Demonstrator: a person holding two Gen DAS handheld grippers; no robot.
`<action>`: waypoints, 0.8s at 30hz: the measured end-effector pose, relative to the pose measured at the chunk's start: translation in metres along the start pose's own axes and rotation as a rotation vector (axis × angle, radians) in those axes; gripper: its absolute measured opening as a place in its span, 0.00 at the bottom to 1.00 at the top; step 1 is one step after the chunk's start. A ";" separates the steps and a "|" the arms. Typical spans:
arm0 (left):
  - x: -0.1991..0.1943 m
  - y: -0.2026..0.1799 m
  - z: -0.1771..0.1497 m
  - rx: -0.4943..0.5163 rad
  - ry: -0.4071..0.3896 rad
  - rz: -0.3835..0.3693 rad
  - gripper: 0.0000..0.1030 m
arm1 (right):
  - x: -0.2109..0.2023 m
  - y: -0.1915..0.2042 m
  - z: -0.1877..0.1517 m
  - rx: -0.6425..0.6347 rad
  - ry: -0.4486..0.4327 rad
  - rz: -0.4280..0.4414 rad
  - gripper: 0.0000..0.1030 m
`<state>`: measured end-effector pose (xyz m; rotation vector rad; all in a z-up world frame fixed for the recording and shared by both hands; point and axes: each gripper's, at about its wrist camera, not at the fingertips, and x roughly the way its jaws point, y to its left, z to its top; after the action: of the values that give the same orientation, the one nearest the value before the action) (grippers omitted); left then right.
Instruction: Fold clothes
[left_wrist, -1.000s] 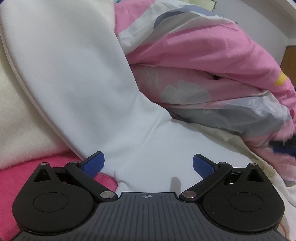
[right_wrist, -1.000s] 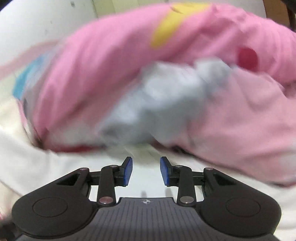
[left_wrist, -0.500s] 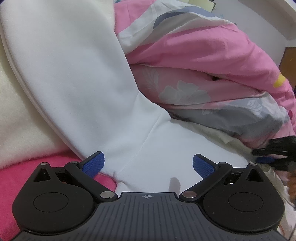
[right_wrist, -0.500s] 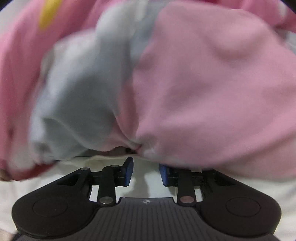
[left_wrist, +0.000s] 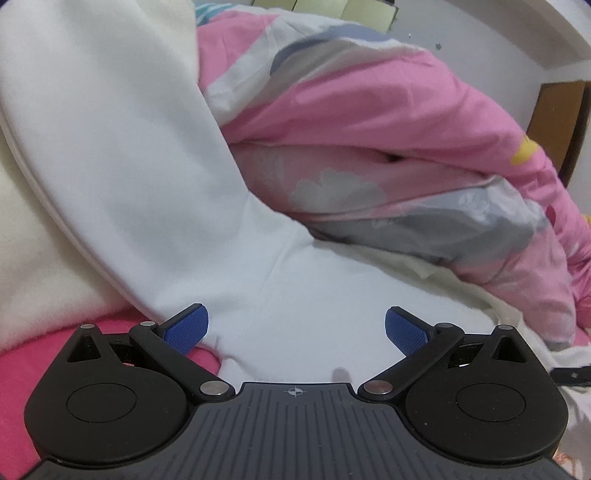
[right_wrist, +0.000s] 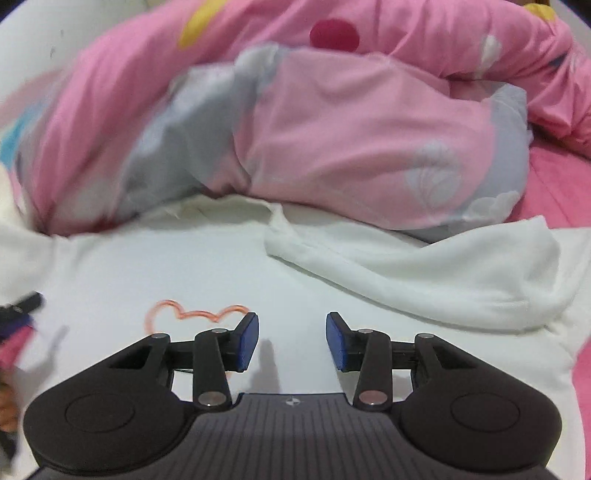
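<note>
A white garment (left_wrist: 155, 177) lies spread on the bed, one sleeve running up the left of the left wrist view. My left gripper (left_wrist: 295, 328) hovers just over the cloth with its jaws wide open and nothing between them. In the right wrist view the same white garment (right_wrist: 177, 273) fills the foreground, with an orange heart outline (right_wrist: 195, 314) printed on it and a folded sleeve (right_wrist: 436, 273) at the right. My right gripper (right_wrist: 291, 341) is above the cloth; its jaws are opening and hold nothing.
A bulky pink and grey duvet (left_wrist: 388, 155) (right_wrist: 332, 122) is heaped right behind the garment. A hot pink sheet (left_wrist: 33, 347) (right_wrist: 554, 177) covers the bed. A cream fleece blanket (left_wrist: 29, 236) lies at the left. A brown door (left_wrist: 557, 122) stands at the far right.
The right gripper pulled back from under the duvet to over the white garment, and its jaws have widened. The left gripper has stayed put, open.
</note>
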<state>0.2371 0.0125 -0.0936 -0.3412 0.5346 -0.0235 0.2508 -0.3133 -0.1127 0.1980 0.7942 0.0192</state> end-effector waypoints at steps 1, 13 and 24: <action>0.002 0.001 0.000 -0.001 0.010 0.003 1.00 | 0.012 -0.003 0.005 0.001 0.000 -0.014 0.40; 0.007 0.011 0.000 -0.047 0.055 -0.024 1.00 | 0.081 -0.097 0.048 0.677 -0.042 0.192 0.41; -0.008 0.031 0.013 -0.164 0.051 -0.070 1.00 | -0.151 -0.083 -0.083 0.735 -0.233 0.197 0.70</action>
<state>0.2345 0.0463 -0.0895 -0.5204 0.5768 -0.0562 0.0814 -0.3941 -0.0782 0.9571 0.5169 -0.1101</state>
